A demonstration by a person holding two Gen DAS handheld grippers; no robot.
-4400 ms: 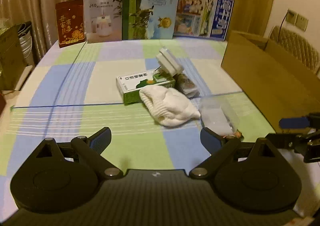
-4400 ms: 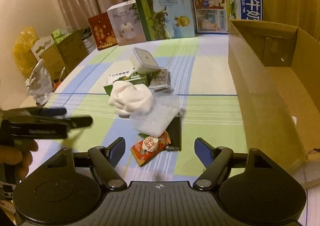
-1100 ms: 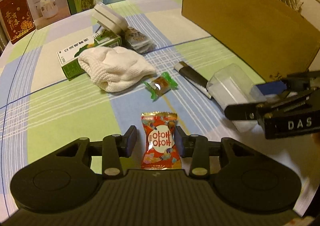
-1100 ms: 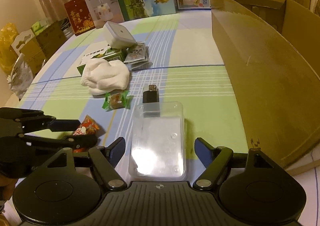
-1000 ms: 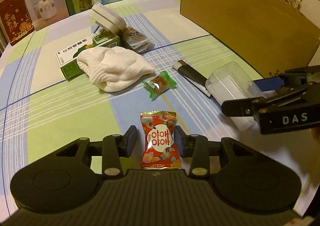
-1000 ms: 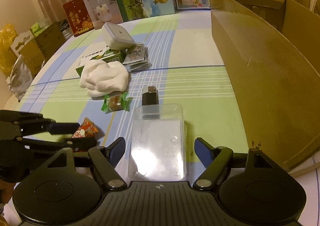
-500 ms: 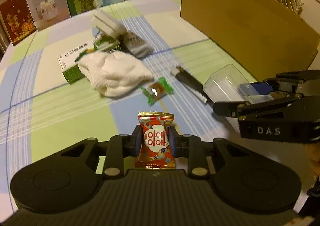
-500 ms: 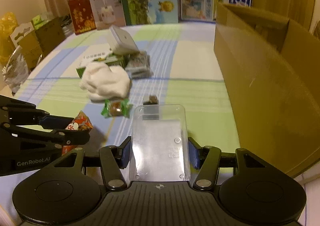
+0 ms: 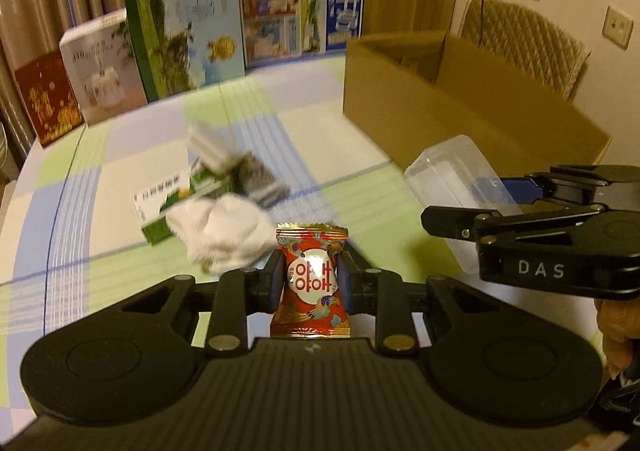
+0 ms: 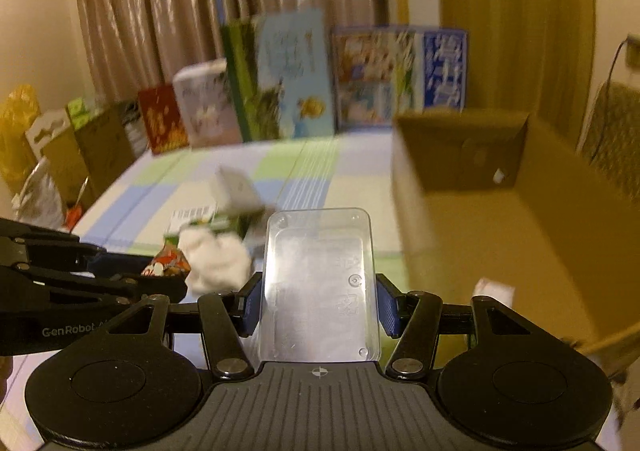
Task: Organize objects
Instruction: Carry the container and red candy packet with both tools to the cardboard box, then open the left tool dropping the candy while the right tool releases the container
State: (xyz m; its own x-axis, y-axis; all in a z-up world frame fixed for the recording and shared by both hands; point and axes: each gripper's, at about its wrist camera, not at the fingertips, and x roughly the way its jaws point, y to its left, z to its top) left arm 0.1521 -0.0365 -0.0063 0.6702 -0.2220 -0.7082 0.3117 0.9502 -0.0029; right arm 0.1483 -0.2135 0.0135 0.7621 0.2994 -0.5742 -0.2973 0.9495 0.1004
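Left tool [image 9: 313, 283] pinching sachet [image 9: 311, 283]; right tool [image 10: 319, 309] clamping clear tray [image 10: 320, 283]. Risk: slick tray slipping, or clipping box [image 10: 500, 211] wall.

Red snack packet [image 9: 311, 283]: white round label carrying red Korean characters, two stacked rows, readable as "아싸" or similar; exact reading uncertain.

Right gripper [image 9: 472, 207], seen from the left wrist view: white letters "DAS" on its black side.

Left gripper [image 10: 160, 271], seen from the right wrist view: white lettering "GenRobot", cut off after that by a finger link.

Green-and-white carton [image 9: 168, 203]: black Chinese characters along its white face, blurred.

Boxes standing at the table's far edge: print too smeared to read.
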